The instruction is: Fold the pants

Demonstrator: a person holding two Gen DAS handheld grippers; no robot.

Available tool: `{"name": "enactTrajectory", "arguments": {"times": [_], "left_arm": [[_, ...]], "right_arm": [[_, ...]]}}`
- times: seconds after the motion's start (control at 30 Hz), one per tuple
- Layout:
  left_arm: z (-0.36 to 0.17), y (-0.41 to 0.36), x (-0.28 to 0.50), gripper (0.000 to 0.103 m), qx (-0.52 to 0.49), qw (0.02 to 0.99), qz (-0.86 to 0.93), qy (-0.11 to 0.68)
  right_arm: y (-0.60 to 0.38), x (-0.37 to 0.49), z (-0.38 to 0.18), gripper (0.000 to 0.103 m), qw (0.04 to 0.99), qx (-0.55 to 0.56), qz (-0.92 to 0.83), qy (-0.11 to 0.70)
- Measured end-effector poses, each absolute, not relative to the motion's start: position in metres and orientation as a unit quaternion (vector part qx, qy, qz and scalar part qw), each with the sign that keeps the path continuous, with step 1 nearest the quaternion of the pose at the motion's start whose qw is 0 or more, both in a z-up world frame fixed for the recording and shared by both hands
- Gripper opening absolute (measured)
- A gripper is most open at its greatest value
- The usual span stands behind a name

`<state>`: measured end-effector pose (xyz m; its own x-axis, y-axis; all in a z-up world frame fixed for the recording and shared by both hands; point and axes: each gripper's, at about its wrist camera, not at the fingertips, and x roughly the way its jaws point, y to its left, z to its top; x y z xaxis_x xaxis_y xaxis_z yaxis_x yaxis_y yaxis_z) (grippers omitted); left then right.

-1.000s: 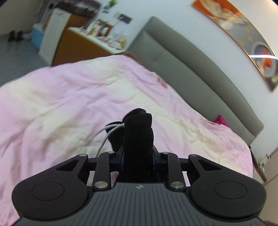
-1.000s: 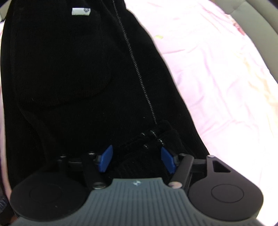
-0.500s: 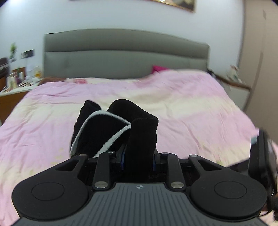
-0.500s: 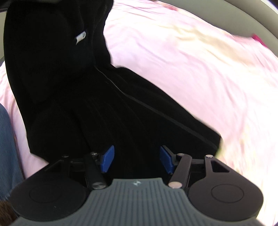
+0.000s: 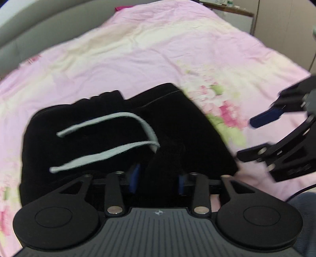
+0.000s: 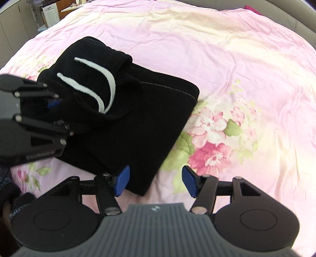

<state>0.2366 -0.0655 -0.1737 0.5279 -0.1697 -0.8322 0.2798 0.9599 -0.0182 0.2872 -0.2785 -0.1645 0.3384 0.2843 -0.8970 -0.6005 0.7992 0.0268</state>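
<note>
The black pants lie in a folded bundle on the pink floral duvet, their white drawstring looped on top. In the left wrist view the pants fill the middle, with the drawstring across them. My left gripper is low over the bundle's waistband end; its jaws are opening and a fold of black fabric still stands loosely between the pads. From the right wrist view the left gripper is at the left edge. My right gripper hangs open over the bundle's near corner, holding nothing; the right gripper also shows at the right.
The duvet stretches wide beyond the pants to a grey headboard. A bedside unit and cabinets stand past the bed's edges. A person's denim-clad leg is close at the near side.
My left gripper swung over and down, laid the waistband end on the folded pants and widened its jaws. My right gripper drew back off the fabric to the bundle's near corner.
</note>
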Motion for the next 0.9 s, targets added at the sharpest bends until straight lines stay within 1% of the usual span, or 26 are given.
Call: {"name": "enactTrajectory", "arguments": {"times": [0.03, 0.07, 0.13, 0.17, 0.33, 0.5, 0.63, 0.77, 0.9], "left_arm": [[-0.17, -0.063, 0.238, 0.064, 0.023, 0.866, -0.149, 0.476], [-0.164, -0.06, 0.235, 0.066, -0.016, 0.863, -0.165, 0.477], [-0.156, -0.049, 0.233, 0.066, -0.079, 0.853, -0.192, 0.479], [-0.152, -0.044, 0.232, 0.066, -0.092, 0.852, -0.195, 0.477], [-0.123, -0.012, 0.219, 0.066, -0.113, 0.871, -0.186, 0.44], [-0.107, 0.037, 0.218, 0.066, -0.118, 0.897, -0.127, 0.408], [-0.115, 0.081, 0.223, 0.066, -0.13, 0.898, -0.073, 0.413], [-0.129, 0.112, 0.23, 0.066, -0.137, 0.894, -0.042, 0.424], [-0.145, 0.137, 0.235, 0.066, -0.144, 0.888, -0.029, 0.436]], "right_arm": [[-0.281, 0.287, -0.166, 0.056, 0.803, -0.155, 0.275, 0.506], [-0.284, 0.288, -0.168, 0.056, 0.803, -0.153, 0.275, 0.507], [-0.284, 0.282, -0.169, 0.056, 0.805, -0.151, 0.272, 0.505], [-0.284, 0.28, -0.169, 0.056, 0.807, -0.15, 0.27, 0.504], [-0.275, 0.271, -0.156, 0.058, 0.822, -0.132, 0.264, 0.488], [-0.26, 0.271, -0.136, 0.069, 0.842, -0.086, 0.252, 0.468], [-0.256, 0.282, -0.129, 0.07, 0.852, -0.004, 0.245, 0.463], [-0.248, 0.304, -0.136, 0.073, 0.837, 0.087, 0.24, 0.484], [-0.227, 0.327, -0.156, 0.072, 0.819, 0.119, 0.241, 0.506]]}}
